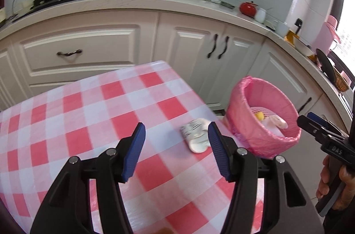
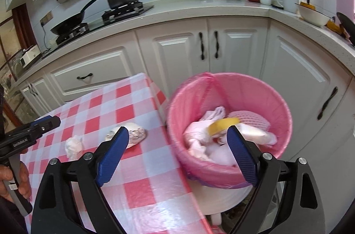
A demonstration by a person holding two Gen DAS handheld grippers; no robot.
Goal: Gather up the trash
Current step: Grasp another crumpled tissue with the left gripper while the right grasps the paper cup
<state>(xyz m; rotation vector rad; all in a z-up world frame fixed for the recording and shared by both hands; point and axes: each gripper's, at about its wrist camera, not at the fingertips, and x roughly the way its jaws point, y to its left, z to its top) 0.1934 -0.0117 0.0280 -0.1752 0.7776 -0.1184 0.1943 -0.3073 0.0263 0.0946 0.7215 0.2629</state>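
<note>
My right gripper [image 2: 177, 153] gapes empty over the pink-lined bin [image 2: 286, 123]; my left gripper [image 1: 176, 152], released, faces crumpled paper [image 1: 196, 136] mid-frame.

My left wrist cam looks steeply down, close over the checkered surface [image 1: 88, 114], bin [image 1: 241, 105] at frame right. Right wrist cam sits close above the bin [image 2: 277, 101], surface [image 2: 137, 167] at frame left. Both share the surface corner, bin and cabinets [image 1: 93, 43].

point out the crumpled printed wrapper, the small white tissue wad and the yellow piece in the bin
crumpled printed wrapper [image 2: 136, 134], right wrist view, on its printed right half
small white tissue wad [image 2: 74, 146], right wrist view, on its middle
yellow piece [image 2: 223, 124], right wrist view, on its upper face, inside the bin [image 2: 261, 92]
</note>
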